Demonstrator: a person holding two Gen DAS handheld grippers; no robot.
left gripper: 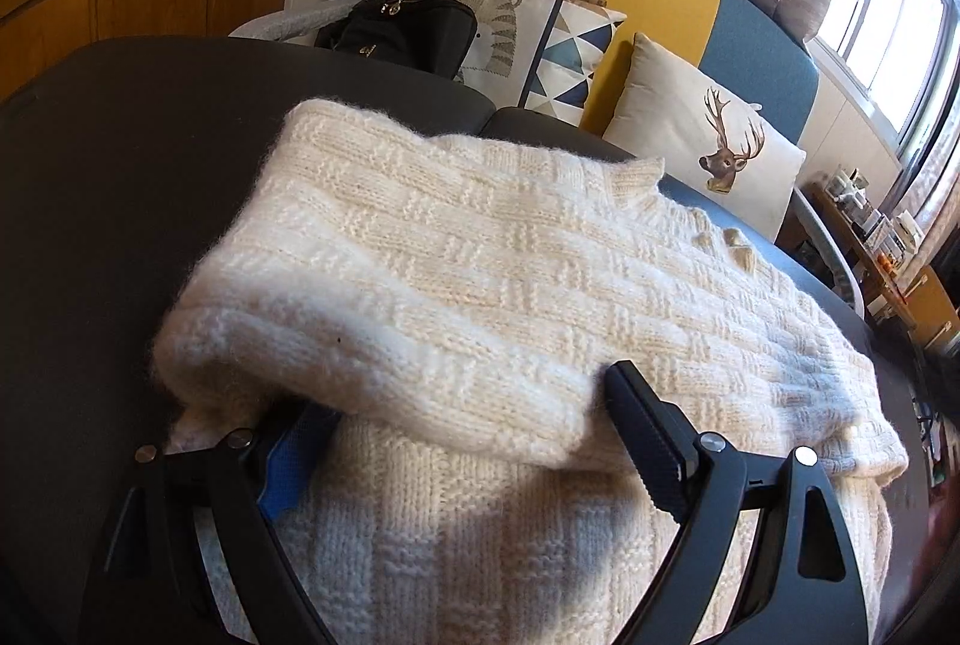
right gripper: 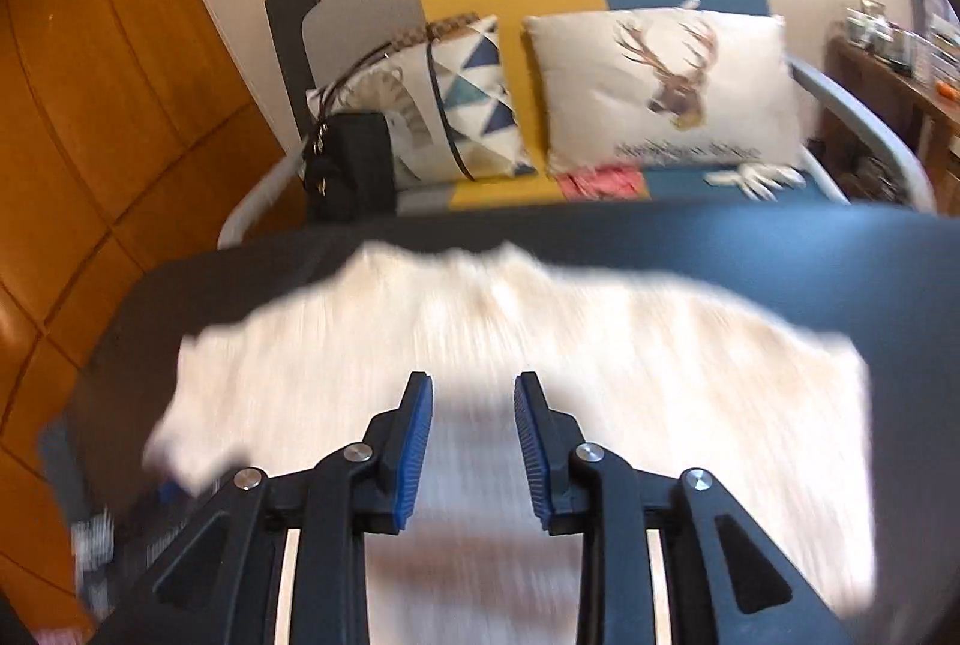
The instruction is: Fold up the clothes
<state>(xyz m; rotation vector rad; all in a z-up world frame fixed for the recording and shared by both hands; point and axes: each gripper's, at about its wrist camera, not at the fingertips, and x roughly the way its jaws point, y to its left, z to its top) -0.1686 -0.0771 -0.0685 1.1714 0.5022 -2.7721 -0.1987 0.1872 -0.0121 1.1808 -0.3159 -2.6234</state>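
We had the white sweater [left gripper: 480, 273] on the dark table [left gripper: 120, 177], mid-frame, one part already folded over. Our left tool [left gripper: 456, 441] stood wide apart around that fold; our right tool [right gripper: 471, 441] was empty. We judged more folds remained.

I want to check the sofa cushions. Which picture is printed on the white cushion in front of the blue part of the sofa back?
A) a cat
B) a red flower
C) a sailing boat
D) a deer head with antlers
D: the white cushion carries a brown deer head with branching antlers, seen in both wrist views.
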